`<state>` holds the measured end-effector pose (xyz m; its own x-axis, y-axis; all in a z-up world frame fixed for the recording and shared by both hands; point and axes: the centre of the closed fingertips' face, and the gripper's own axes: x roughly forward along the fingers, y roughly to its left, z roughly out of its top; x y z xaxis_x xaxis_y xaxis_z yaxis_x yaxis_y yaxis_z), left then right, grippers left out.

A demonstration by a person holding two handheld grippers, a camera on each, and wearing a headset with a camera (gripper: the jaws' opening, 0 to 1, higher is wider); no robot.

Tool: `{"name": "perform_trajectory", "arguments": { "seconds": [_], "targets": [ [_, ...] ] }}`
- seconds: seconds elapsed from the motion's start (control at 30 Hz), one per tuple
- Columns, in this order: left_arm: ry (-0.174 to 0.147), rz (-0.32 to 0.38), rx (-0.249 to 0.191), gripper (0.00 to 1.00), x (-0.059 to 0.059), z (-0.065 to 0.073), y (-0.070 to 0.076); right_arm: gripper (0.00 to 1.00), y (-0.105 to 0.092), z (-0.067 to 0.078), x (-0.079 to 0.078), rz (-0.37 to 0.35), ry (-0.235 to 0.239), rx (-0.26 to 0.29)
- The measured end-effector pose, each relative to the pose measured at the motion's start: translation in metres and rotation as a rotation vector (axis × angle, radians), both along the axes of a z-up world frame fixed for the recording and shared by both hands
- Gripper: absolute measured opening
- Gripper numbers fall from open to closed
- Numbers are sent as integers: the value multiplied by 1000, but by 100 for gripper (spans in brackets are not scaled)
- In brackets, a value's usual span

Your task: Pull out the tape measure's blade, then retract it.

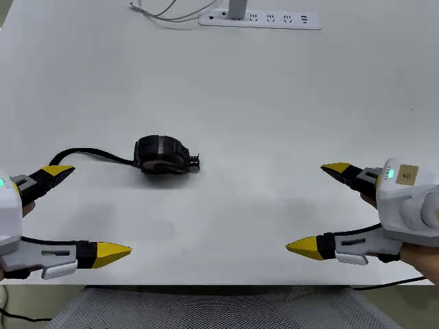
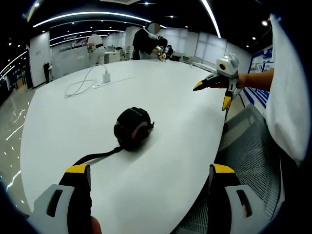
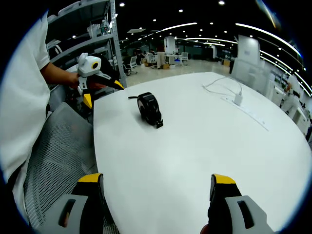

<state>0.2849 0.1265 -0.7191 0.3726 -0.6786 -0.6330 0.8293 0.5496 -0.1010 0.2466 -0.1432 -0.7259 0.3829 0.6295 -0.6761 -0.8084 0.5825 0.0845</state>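
The black tape measure (image 1: pixel 161 155) lies on its side on the white table (image 1: pixel 288 103), left of the middle of the head view. Its blade is fully wound in, so that only the small end hook (image 1: pixel 195 162) pokes from the case mouth at 3 o'clock. Its black wrist strap (image 1: pixel 89 154) trails off flat toward 9 o'clock. That lie suits the job: the hook faces the right gripper (image 1: pixel 304 205), which waits well apart at about 4 o'clock of the case, while the left gripper (image 1: pixel 101 210) sits nearer, at about 7 o'clock, on the strap side. Judging by this, the left is placed to pin or clasp the case and the right to pinch the hook and draw it toward 3 o'clock. Neither touches anything yet; each of the 2 claws has its yellow-tipped jaws spread wide apart on nothing, roughly aimed inward at the tool (in the left gripper view the case sits dead ahead between the jaws, in the right gripper view ahead and slightly toward 11 o'clock). The pull has not begun. Farther out, at 12 to 1 o'clock on the far edge, a white power strip (image 1: pixel 260 17) and a loose cable (image 1: pixel 164 10) lie well clear of the likely blade path, and a mesh chair seat (image 1: pixel 206 308) shows under the near edge at 6 o'clock.
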Motion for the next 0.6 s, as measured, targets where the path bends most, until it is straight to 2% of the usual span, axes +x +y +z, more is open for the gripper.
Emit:
{"name": "perform_trajectory", "arguments": {
  "seconds": [0.17, 0.23, 0.6],
  "targets": [
    [-2, 5, -14, 99, 2, 2, -1, 90, 0, -1, 1, 5, 0, -1],
    [3, 5, -18, 99, 1, 3, -2, 93, -1, -1, 2, 1, -10, -4],
    [-1, -3, -17, 99, 5, 2, -3, 93, 1, -1, 4, 5, -7, 0]
  ]
}}
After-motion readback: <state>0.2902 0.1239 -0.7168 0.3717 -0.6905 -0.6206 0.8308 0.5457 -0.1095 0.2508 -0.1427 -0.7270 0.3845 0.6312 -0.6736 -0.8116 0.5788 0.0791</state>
